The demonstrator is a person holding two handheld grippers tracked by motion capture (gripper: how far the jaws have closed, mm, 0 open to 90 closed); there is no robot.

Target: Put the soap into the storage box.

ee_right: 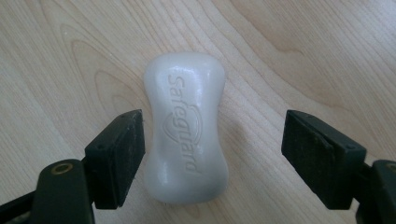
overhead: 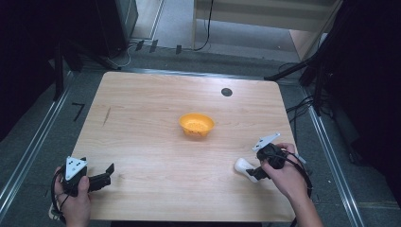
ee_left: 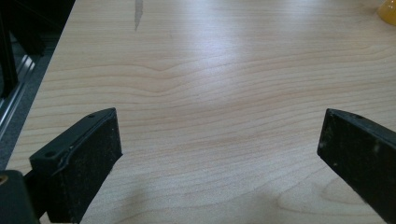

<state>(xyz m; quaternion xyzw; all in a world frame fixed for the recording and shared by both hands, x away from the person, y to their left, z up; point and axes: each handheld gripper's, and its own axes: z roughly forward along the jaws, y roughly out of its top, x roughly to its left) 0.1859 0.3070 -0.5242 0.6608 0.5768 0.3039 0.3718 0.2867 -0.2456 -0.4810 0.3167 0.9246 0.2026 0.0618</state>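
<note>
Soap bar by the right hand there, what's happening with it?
A person has the right tool set around the white soap bar lying flat on the wooden table, near its right front edge. One jaw is right beside the bar, the other stands clear, so nothing is gripped yet. The left tool sits open over bare wood at the front left. An orange bowl waits mid-table.
</note>
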